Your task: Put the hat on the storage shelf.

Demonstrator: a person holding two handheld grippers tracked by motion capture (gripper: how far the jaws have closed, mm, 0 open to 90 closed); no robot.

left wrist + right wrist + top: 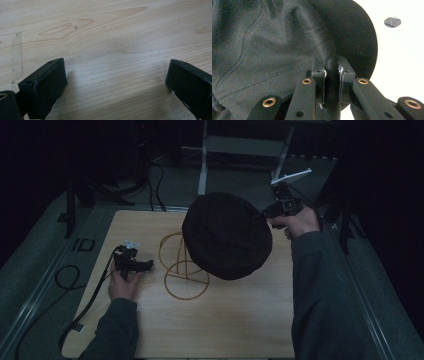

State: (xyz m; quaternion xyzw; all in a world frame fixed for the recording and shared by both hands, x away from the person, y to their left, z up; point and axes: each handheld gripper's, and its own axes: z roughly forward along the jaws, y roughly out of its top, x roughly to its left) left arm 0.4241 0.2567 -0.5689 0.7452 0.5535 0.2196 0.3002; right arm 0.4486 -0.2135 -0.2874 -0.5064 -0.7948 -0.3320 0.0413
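Over table (240, 320), right gripper (264, 213) lifts hat (225, 237).

Dim lab or studio: wooden table (225, 320), floor cables (157, 180), metal stands (202, 165).

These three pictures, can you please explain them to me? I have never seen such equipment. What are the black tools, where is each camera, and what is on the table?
A person sits at a wooden table and holds a hand tool with two black jaws in each hand. The high view looks down from above. The other two cameras ride on the tools and look along their jaws.

The right gripper is shut on the edge of a black hat and holds it over a yellow wire stand on the table. The left gripper rests near the table, its jaws wide apart with only bare wood between them.
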